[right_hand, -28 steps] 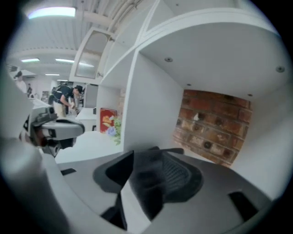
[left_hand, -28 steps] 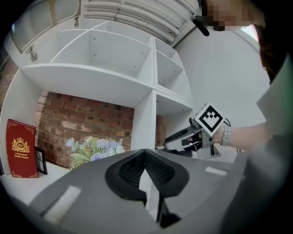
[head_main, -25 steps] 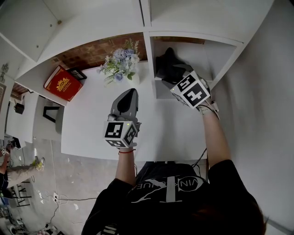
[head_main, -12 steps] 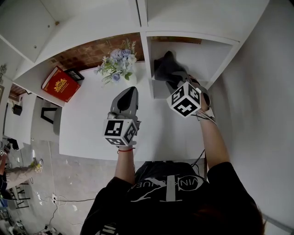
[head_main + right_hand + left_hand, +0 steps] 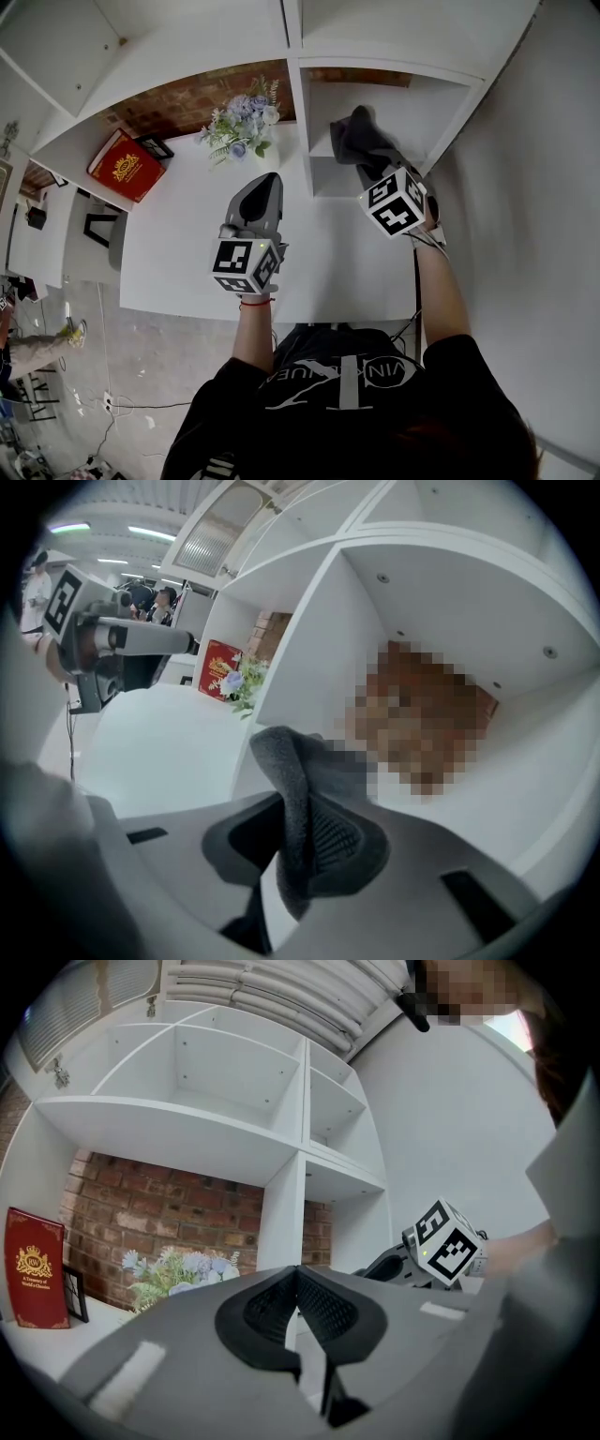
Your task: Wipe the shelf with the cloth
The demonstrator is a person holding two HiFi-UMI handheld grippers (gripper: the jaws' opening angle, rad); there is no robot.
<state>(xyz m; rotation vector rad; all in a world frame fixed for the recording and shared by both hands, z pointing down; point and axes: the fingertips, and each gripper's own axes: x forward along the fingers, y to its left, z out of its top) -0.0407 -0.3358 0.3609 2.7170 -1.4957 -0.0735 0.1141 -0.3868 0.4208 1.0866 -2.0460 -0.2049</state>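
Two claws logged.

Head view: the right claw [image 5: 372, 165] had just been closing. The dark cloth [image 5: 356, 139] stood bunched ahead of its tips, inside the shelf [image 5: 427, 117] compartment, and seemed drawn a little off the divider it touched a second ago. The left claw [image 5: 263, 185] hung over the surface [image 5: 187, 246], well to the left.

Left gripper view: the left claw's jaws met, with nothing between.

Right gripper view: a cloth fold was clamped between the pads.

Judgement: grip secured, wiping could begin.
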